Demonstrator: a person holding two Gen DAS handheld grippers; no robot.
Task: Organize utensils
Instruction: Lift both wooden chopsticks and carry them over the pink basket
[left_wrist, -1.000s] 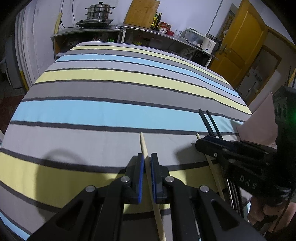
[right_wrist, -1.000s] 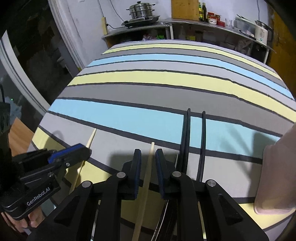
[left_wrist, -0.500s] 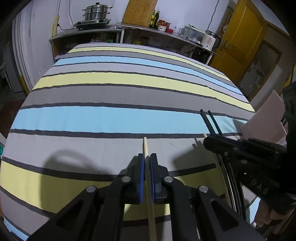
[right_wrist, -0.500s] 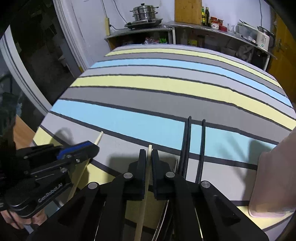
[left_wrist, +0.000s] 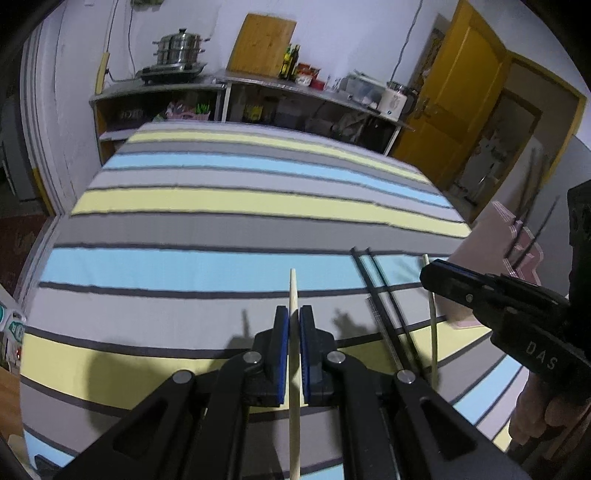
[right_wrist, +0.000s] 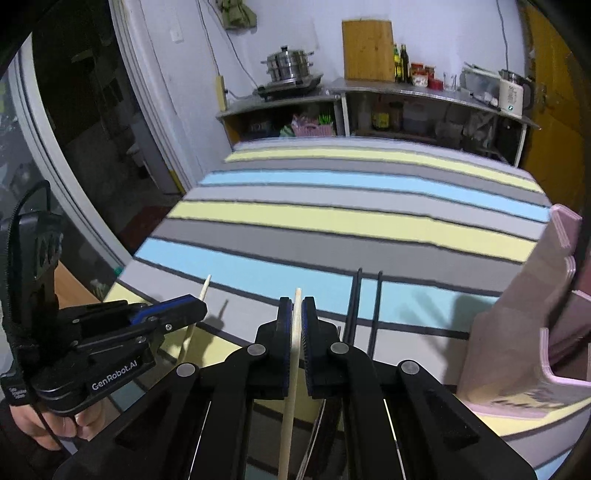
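Note:
My left gripper (left_wrist: 293, 314) is shut on a pale wooden chopstick (left_wrist: 294, 291) and holds it above the striped tablecloth (left_wrist: 221, 229). My right gripper (right_wrist: 295, 306) is shut on a second wooden chopstick (right_wrist: 296, 306), also lifted. Each gripper shows in the other's view: the right gripper (left_wrist: 428, 271) at the right, the left gripper (right_wrist: 199, 306) at the left. Two black chopsticks (left_wrist: 373, 273) lie side by side on the cloth between us and the pink utensil holder (right_wrist: 546, 295), which stands at the right with dark utensils in it.
A kitchen counter (left_wrist: 258, 79) with a steel pot (left_wrist: 179, 48), bottles and a kettle runs behind the table. A yellow door (left_wrist: 461, 103) is at the back right. The table's left edge (right_wrist: 147, 236) drops toward a dark window.
Both grippers have shut on their wooden chopsticks and lifted them off the cloth. The views have risen and tilted up, so more of the room shows.

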